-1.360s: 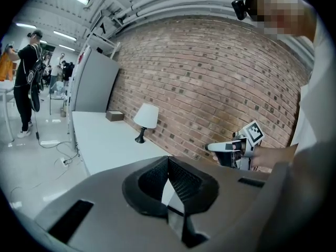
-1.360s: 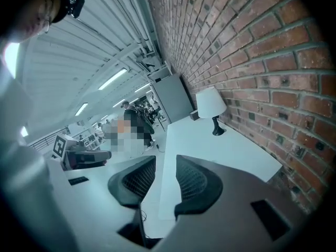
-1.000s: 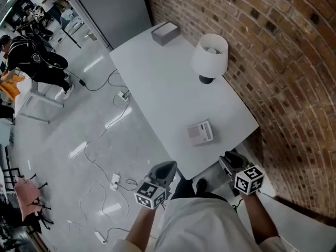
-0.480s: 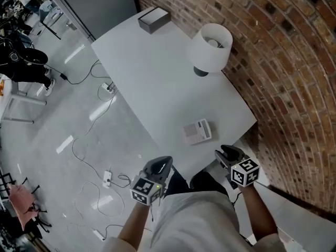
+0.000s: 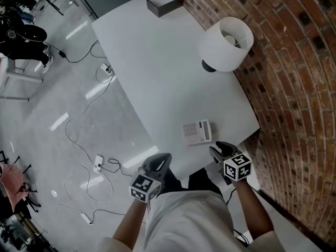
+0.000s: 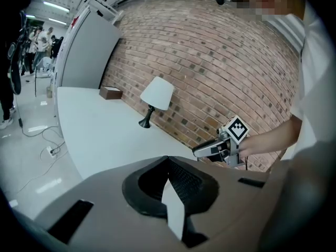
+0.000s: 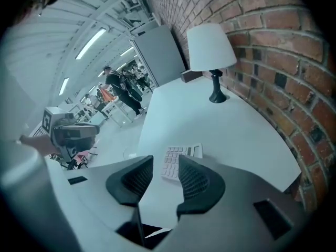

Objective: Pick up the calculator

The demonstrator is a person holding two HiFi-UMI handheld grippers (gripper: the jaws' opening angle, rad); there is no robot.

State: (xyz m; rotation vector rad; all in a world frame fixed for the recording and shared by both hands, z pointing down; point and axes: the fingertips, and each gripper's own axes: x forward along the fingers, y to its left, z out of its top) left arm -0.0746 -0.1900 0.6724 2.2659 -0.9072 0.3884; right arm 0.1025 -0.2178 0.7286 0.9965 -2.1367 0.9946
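The calculator [image 5: 197, 133], pale with rows of keys, lies flat near the front edge of the white table [image 5: 157, 67]. My right gripper [image 5: 219, 151] hovers just short of it at the table's front right corner. Its jaws are opening and nothing is between them. In the right gripper view the calculator [image 7: 181, 156] shows through the gap just beyond my right gripper [image 7: 165, 167]. My left gripper [image 5: 157, 164] hangs off the table's front edge, left of the calculator. In the left gripper view my left gripper [image 6: 168, 164] has its jaw tips together and holds nothing.
A white-shaded lamp [image 5: 227, 43] stands by the brick wall [image 5: 294, 88] at the table's right side. A dark box [image 5: 164, 2] sits at the far end. Cables and a power strip [image 5: 98, 163] lie on the floor left of the table.
Both grippers have come down toward the table's front edge. The right gripper has closed in on the calculator and its jaws look wider. The calculator has not moved.
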